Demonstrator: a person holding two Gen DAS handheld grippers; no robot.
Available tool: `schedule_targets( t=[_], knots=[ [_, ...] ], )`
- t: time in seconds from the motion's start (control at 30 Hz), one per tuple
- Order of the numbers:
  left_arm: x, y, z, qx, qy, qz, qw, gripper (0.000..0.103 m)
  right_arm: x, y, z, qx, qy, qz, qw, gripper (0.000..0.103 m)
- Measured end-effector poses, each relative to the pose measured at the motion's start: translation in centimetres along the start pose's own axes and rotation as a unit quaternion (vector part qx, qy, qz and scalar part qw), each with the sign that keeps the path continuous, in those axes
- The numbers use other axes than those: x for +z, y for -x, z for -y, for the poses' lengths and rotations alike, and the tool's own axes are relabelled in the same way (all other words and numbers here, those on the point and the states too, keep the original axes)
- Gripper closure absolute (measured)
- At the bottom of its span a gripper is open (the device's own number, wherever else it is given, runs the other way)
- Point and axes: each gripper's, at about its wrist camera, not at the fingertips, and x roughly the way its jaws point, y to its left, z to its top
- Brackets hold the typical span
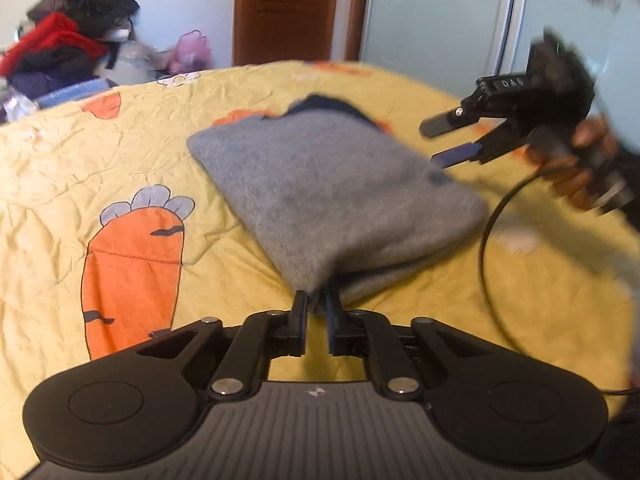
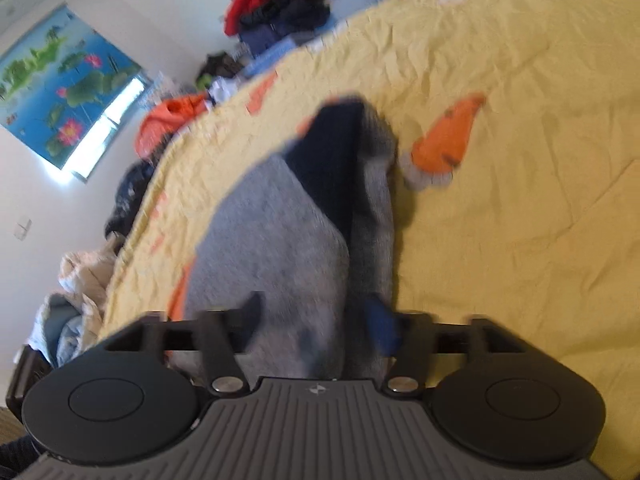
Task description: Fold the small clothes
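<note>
A grey knit garment [image 1: 332, 188] with a dark navy collar lies folded on the yellow carrot-print bedsheet [image 1: 100, 140]. My left gripper [image 1: 318, 300] is shut on its near corner, and the fabric bunches between the two fingers. In the left wrist view my right gripper [image 1: 430, 144] hovers open over the garment's right edge, held by a hand [image 1: 576, 168]. In the right wrist view its fingers [image 2: 252, 316] stand wide apart above the grey garment [image 2: 272, 248], without pressing on it. The navy part [image 2: 336, 152] lies at the far end.
A heap of red and dark clothes [image 1: 68, 40] sits beyond the bed's far left edge. A wooden door [image 1: 286, 8] stands behind. A black cable [image 1: 492, 240] loops over the sheet at right. More clothes [image 2: 168, 120] lie beside the bed under a lotus poster [image 2: 60, 88].
</note>
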Motion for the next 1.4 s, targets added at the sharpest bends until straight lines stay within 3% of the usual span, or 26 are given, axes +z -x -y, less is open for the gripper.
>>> schedule_targets(
  t=[0.03, 0.07, 0.13, 0.17, 0.27, 0.4, 0.47, 0.53, 0.57, 0.67, 0.8, 0.9, 1.03, 1.13, 1.23, 1.3, 1.4],
  knots=[
    [0.3, 0.2, -1.2, -0.014, 0.025, -0.001, 0.9996, 0.086, 0.6, 0.5, 0.2, 0.003, -0.002, 0.016, 1.000, 0.013],
    [0.8, 0.3, -2.7, -0.024, 0.061, 0.000, 0.9979, 0.075, 1.3, 0.6, 0.5, 0.008, -0.010, 0.027, 1.000, 0.013],
    [1.7, -0.1, -5.9, -0.030, 0.152, 0.018, 0.9878, 0.039, 2.5, 0.0, 1.3, 0.011, -0.029, 0.040, 0.999, 0.013],
    [2.0, -0.7, -7.3, -0.036, 0.197, 0.031, 0.9793, 0.015, 3.0, -0.8, 1.9, 0.007, -0.036, 0.043, 0.998, 0.013],
    [3.4, -3.9, -10.1, -0.045, 0.290, 0.056, 0.9544, 0.014, 4.2, -4.0, 3.4, -0.025, -0.064, 0.036, 0.997, 0.015],
    [5.3, -9.5, -11.6, -0.082, 0.358, 0.022, 0.9299, 0.016, 4.6, -7.8, 3.0, -0.033, -0.049, 0.019, 0.998, 0.015],
    [6.1, -10.8, -11.3, -0.100, 0.356, 0.025, 0.9287, 0.017, 4.4, -8.9, 1.9, -0.022, -0.037, 0.004, 0.999, 0.016],
    [6.8, -12.4, -11.0, -0.113, 0.349, 0.003, 0.9302, 0.049, 3.8, -9.8, 0.7, -0.012, -0.015, -0.012, 1.000, 0.025],
    [7.0, -13.0, -10.8, -0.108, 0.347, -0.009, 0.9318, 0.061, 3.6, -10.1, 0.1, -0.023, 0.007, -0.014, 1.000, 0.040],
    [8.1, -12.6, -9.9, -0.082, 0.310, -0.003, 0.9471, 0.074, 3.4, -10.5, -0.7, -0.028, 0.005, -0.016, 0.999, 0.058],
    [9.2, -10.0, -9.1, -0.038, 0.246, 0.013, 0.9685, 0.080, 3.6, -10.3, -2.5, -0.004, 0.005, -0.006, 1.000, 0.061],
    [9.7, -7.8, -10.8, -0.006, 0.228, 0.024, 0.9734, 0.080, 4.1, -11.9, -4.8, 0.032, 0.007, -0.006, 0.999, 0.062],
    [9.7, -4.9, -14.6, 0.046, 0.239, 0.041, 0.9692, 0.080, 4.8, -16.0, -7.8, 0.073, 0.005, -0.014, 0.997, 0.063],
    [9.0, -3.8, -16.2, 0.093, 0.228, 0.036, 0.9685, 0.078, 4.6, -19.3, -9.3, 0.072, 0.016, -0.024, 0.997, 0.063],
    [7.5, -3.9, -17.0, 0.117, 0.250, 0.007, 0.9610, 0.062, 3.7, -20.5, -9.3, 0.035, 0.002, -0.036, 0.999, 0.047],
    [5.9, -2.6, -16.9, 0.110, 0.276, 0.019, 0.9547, 0.027, 2.9, -19.1, -9.0, 0.031, 0.005, -0.036, 0.999, 0.036],
    [2.5, -0.3, -16.4, 0.067, 0.310, 0.049, 0.9472, 0.024, 1.3, -15.7, -8.6, 0.034, 0.032, -0.042, 0.998, 0.034]
  ],
)
